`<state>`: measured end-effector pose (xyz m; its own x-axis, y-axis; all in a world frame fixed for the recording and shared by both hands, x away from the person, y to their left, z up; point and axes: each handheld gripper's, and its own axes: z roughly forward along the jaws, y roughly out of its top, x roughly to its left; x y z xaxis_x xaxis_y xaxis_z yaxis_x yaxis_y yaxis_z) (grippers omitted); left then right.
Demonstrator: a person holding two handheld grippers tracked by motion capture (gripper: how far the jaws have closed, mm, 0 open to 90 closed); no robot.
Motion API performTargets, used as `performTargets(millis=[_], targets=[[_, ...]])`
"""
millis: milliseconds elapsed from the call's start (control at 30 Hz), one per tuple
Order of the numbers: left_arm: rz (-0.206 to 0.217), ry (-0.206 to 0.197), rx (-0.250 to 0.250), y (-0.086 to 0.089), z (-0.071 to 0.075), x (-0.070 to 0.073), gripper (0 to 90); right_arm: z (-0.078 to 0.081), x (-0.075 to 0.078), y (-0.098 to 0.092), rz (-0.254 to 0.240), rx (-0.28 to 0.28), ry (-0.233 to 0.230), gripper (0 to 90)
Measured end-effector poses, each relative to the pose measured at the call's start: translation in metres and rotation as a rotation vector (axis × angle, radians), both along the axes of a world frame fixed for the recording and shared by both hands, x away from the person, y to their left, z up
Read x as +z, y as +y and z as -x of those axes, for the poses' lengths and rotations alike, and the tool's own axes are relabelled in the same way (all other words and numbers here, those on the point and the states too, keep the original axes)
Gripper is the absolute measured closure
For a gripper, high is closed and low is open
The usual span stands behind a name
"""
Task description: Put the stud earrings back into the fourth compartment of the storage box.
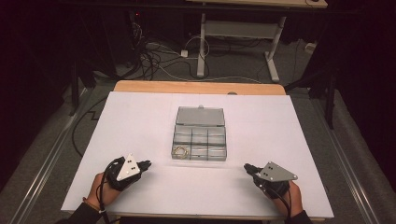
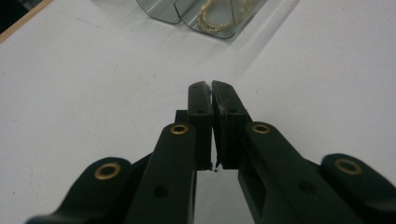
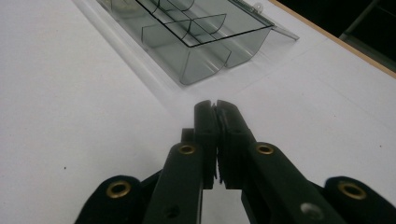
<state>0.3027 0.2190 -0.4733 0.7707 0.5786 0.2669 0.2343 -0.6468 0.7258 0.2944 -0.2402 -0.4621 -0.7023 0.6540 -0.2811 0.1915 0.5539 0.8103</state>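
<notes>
A clear grey compartment box (image 1: 200,140) lies open in the middle of the white table top, its lid (image 1: 201,116) folded back on the far side. A coil of gold chain (image 1: 180,151) rests in its near left compartment; the chain (image 2: 215,18) also appears at the top of the left gripper view. My left gripper (image 1: 147,164) rests near the table's front left, shut with nothing between its jaws (image 2: 211,86). My right gripper (image 1: 246,168) lies at the front right, also shut and empty (image 3: 215,105), pointing toward the box (image 3: 196,35).
The white board (image 1: 140,121) covers a wooden table whose far edge (image 1: 196,87) shows. Beyond it stand a desk frame (image 1: 238,32) and loose cables (image 1: 159,58) on the floor. Bare white surface lies between the grippers and the box.
</notes>
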Motion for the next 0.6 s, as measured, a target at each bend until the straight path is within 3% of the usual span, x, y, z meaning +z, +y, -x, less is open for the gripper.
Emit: performTargets(millis=[600], targets=[[-0.027, 0.031, -0.032, -0.0048, -0.0035, -0.0035, 86.4, -0.0063, 0.0007, -0.0079, -0.013, -0.03, 0.001, 90.0]])
